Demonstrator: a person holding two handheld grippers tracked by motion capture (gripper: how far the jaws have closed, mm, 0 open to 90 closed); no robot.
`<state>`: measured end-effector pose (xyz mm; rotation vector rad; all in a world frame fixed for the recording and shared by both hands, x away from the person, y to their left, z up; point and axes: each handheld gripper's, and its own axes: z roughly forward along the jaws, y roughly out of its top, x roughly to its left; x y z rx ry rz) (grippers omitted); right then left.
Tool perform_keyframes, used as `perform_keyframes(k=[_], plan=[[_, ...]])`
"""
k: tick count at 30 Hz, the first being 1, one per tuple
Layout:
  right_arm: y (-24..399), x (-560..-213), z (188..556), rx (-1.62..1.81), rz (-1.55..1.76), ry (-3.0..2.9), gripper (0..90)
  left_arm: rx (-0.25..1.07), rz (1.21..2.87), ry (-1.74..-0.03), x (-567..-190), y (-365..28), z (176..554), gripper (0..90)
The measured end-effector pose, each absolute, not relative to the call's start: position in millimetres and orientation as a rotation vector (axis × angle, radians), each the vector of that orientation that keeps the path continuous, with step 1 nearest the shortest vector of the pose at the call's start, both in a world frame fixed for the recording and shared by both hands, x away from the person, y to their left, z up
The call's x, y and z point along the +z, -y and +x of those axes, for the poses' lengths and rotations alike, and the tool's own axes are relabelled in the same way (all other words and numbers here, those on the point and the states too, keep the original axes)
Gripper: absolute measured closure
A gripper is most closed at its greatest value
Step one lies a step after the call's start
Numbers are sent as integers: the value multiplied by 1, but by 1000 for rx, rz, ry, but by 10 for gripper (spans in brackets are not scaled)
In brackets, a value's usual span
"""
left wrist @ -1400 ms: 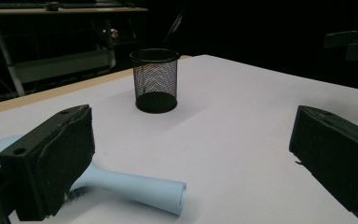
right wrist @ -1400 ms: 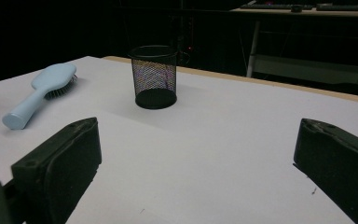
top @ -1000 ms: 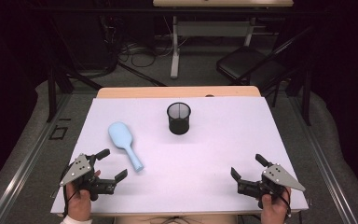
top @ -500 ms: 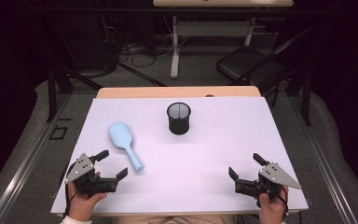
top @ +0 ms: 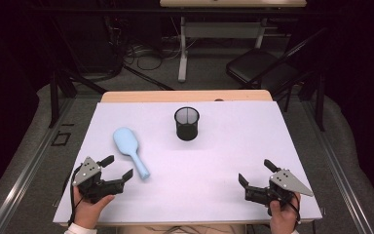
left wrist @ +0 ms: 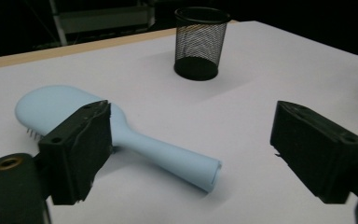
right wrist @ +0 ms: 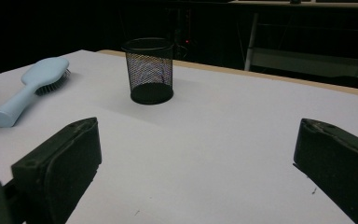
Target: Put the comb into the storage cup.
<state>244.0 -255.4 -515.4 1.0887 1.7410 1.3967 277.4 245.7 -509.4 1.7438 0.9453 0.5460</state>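
A light blue hairbrush [top: 130,148] lies bristles down on the white table top [top: 209,156], left of centre, its handle toward the near edge. The same hairbrush [left wrist: 121,135] lies just ahead of my left gripper [top: 117,167], which is open and empty, its jaws either side of the handle's end without touching. A black mesh cup [top: 187,123] stands upright near the table's middle back. Over the near right part, my right gripper [top: 257,172] is held open with nothing in it, facing the mesh cup [right wrist: 149,70] and the hairbrush [right wrist: 30,88].
A wooden strip [top: 185,95] borders the table's far edge. Beyond it are a black chair [top: 263,68], a desk frame [top: 209,34] and cables on the floor [top: 141,53]. Metal rails [top: 29,161] run along both sides of the table.
The left gripper has moved slightly toward the hairbrush handle's end. The right gripper has shifted a little. Both stay open; brush and cup have not moved.
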Motion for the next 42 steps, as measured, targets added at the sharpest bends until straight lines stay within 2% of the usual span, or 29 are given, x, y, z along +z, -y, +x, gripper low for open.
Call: perform_keyframes(k=[5,12,21,33,42], plan=[[256,-516,244,1398,1090,-1742,5,534,1744,-1012,-507,-245,284,175],[254,-516,245,1396,1080,-1748,8,533,1793,-1082,-499,-239,295,347],[253,-516,247,1399,1076,-1755,12,515,1841,-1132,-494,-231,311,494],[252,-517,248,1403,1074,-1763,20,579,1880,-1218,-487,-212,330,504],[254,-517,247,1404,1080,-1762,28,527,1876,-1281,-488,-199,340,539]])
